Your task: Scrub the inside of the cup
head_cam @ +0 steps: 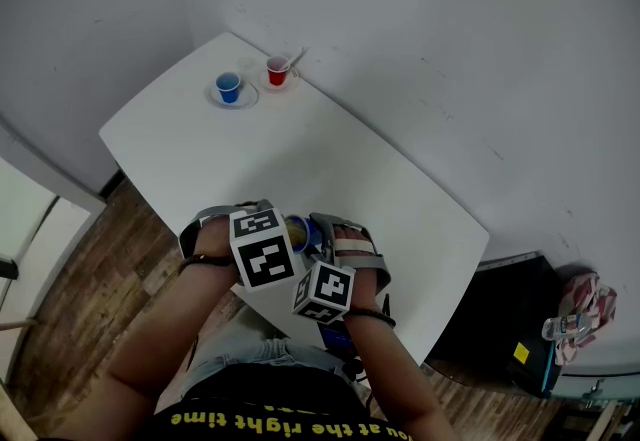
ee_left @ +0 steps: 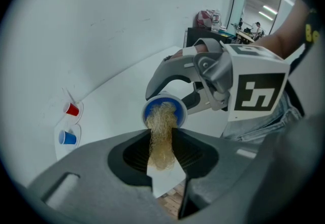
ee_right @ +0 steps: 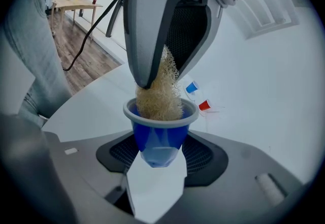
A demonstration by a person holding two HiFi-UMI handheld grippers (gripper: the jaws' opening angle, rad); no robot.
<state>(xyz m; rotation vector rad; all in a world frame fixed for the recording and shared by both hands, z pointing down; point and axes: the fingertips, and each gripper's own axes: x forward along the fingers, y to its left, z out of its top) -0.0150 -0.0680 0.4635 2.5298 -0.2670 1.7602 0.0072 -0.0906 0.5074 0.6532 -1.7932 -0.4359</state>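
Right gripper view shows the right gripper (ee_right: 157,164) with fingers clamped on the blue cup (ee_right: 161,134); left gripper (ee_left: 162,156) fingers pinch the scrubber (ee_left: 162,136) inside it.

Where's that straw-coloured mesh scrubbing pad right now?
Centre of the right gripper view: the pad, pinched in the left claw, is stuffed into the blue plastic cup held by the right claw.

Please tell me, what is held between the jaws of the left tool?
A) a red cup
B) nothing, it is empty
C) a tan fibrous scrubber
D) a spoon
C: in the left gripper view the left tool clamps a tan scrubber, whose far end reaches into the blue cup held by the right tool.
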